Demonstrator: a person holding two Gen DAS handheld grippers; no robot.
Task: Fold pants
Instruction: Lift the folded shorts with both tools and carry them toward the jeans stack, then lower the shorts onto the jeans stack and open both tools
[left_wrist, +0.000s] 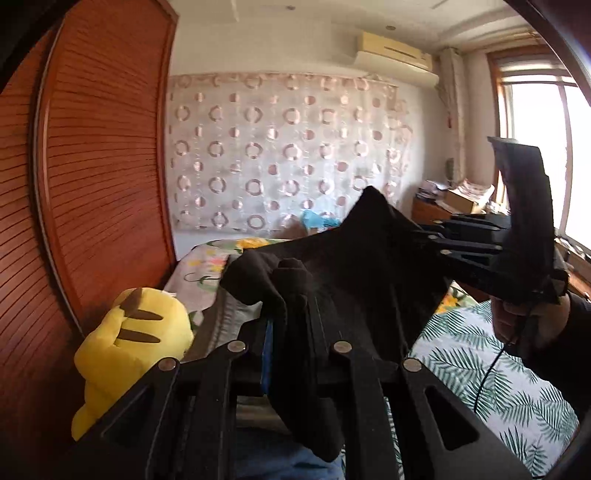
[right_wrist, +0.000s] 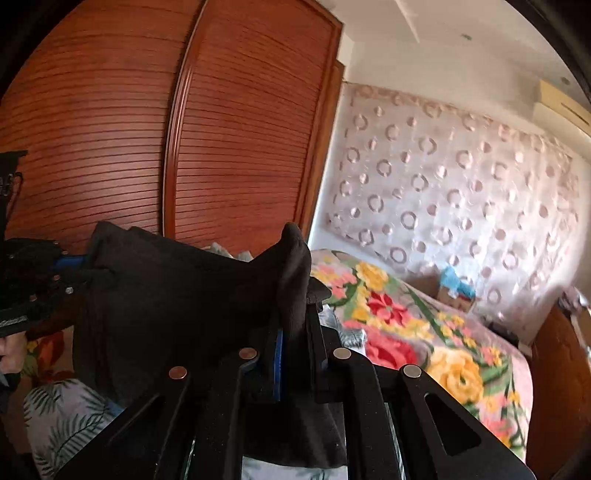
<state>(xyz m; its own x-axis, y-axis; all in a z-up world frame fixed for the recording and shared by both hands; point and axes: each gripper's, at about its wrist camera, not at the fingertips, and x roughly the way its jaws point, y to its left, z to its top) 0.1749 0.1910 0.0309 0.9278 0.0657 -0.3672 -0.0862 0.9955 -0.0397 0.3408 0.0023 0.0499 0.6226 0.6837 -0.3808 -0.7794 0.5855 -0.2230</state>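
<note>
most of the black pants (left_wrist: 354, 266) was hard to read: dark cloth on dark metal, and the lower part hung out of sight behind my own frames. the right wrist view was smeared with blur. the stretch i could see ran sideways between my two tools, its long axis roughly level, held above the bed (left_wrist: 491, 354). my left gripper (left_wrist: 291, 291) had its jaws nearly closed, pinching a bunched edge of the cloth. my right gripper (right_wrist: 295, 295) was likewise almost shut on another fold that stuck up past the tips. a yellow plush toy (left_wrist: 129, 339) lay by the wardrobe (left_wrist: 103, 155).
</note>
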